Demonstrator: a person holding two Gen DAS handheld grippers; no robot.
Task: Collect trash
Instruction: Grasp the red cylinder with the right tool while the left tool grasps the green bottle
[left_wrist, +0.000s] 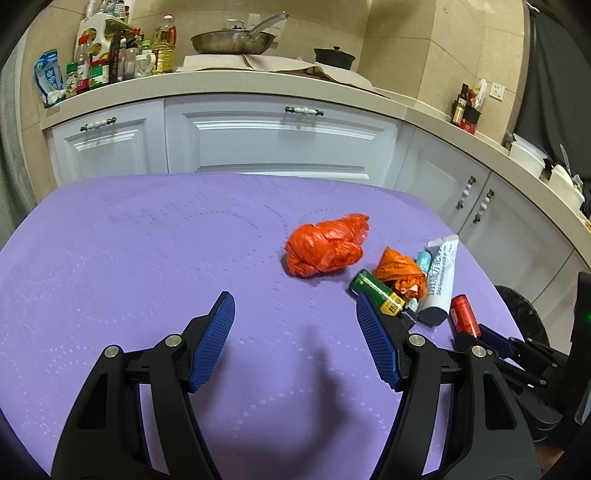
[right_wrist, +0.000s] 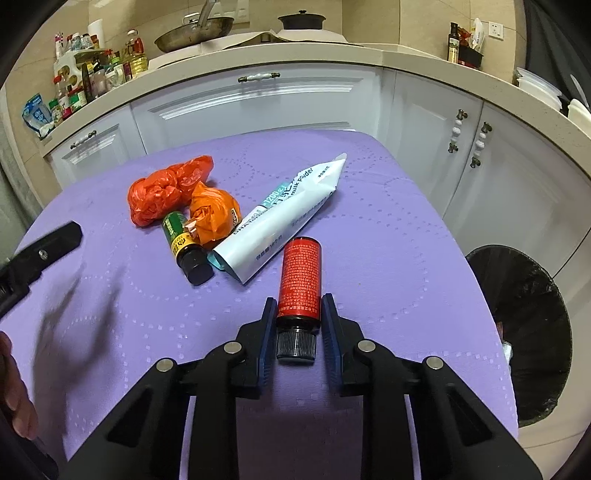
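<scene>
A red bottle with a black cap (right_wrist: 300, 280) lies on the purple tablecloth (right_wrist: 388, 258), and my right gripper (right_wrist: 299, 300) is shut on it, its blue pads pressing both sides near the neck. In the left wrist view the same red bottle (left_wrist: 463, 314) shows at the right. My left gripper (left_wrist: 294, 297) stands open above bare cloth with nothing between its fingers. To its right lie a crumpled red bag (left_wrist: 327, 245), an orange wrapper (left_wrist: 400, 271), a green bottle (left_wrist: 376, 291) and a white milk-powder pouch (left_wrist: 441, 280).
A black-lined trash bin (right_wrist: 524, 332) stands on the floor off the table's right edge. White kitchen cabinets (right_wrist: 258, 99) and a crowded counter run behind the table. A person's hand (right_wrist: 14, 391) shows at the lower left.
</scene>
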